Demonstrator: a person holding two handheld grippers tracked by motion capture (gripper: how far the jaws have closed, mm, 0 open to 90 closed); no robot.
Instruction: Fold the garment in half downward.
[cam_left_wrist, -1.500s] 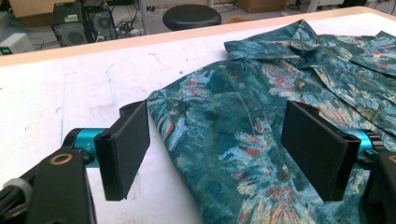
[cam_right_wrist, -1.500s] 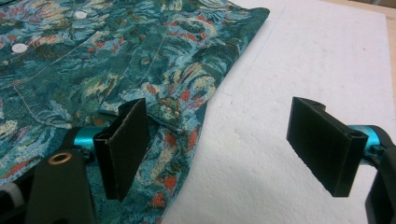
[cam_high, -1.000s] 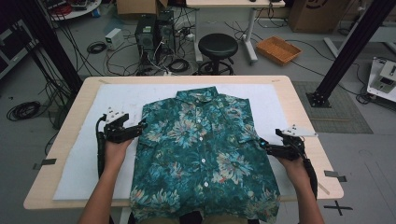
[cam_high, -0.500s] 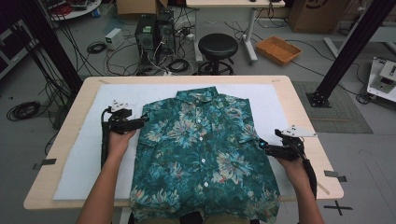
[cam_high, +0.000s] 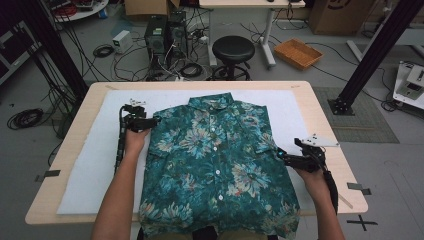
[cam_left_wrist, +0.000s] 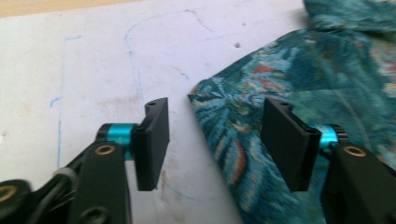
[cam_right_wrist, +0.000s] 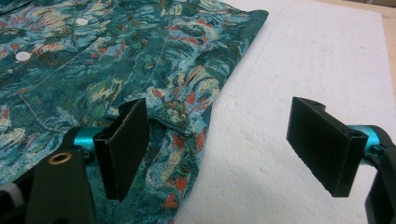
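Teal floral shirt (cam_high: 215, 165) lies flat, buttoned, on white foam sheet (cam_high: 95, 170) on worktop (cam_high: 330, 125), collar at far side. Left hand-held gripper (cam_left_wrist: 212, 140) at shirt's far-left sleeve corner, jaws closing in w/ fabric edge between, not pinched yet. Right hand-held gripper (cam_right_wrist: 224, 149) jaws wide apart astride shirt's right edge.

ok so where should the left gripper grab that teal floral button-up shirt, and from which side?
Take the teal floral button-up shirt at its folded sleeve corner, coming in from the bare white foam mat side. That corner juts out flat past the body, and the left gripper already straddles its edge, jaws just closing.
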